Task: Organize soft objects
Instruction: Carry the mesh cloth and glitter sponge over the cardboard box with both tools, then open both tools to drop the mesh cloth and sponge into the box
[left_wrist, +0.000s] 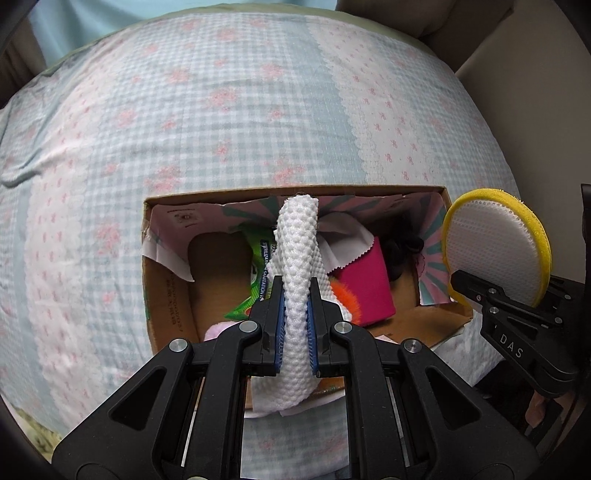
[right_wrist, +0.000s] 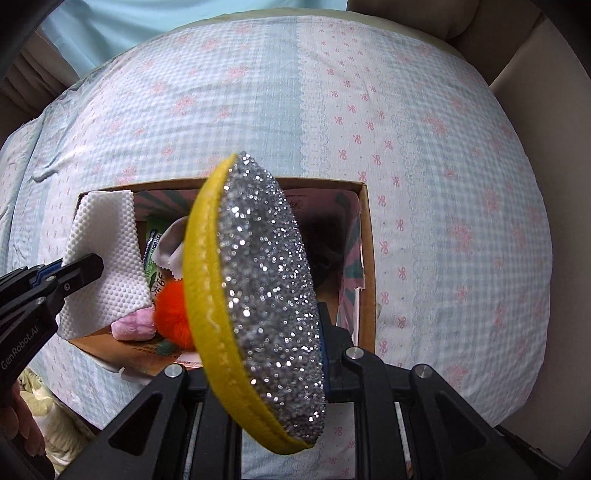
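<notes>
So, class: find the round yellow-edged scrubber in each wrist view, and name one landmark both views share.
Left wrist view: round scrubber at the right edge, white mesh face showing, in the right gripper.
Right wrist view: centre, silver glitter face showing.
Shared landmark: the open cardboard box on the bedspread.

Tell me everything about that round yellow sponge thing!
The round scrub pad is a flat disc with a stitched yellow rim. One face is sparkly silver, the other is white mesh. It looks soft and spongy. The right gripper is shut on its lower edge, holding it up on edge above the open cardboard box. Nothing else touches it.
</notes>
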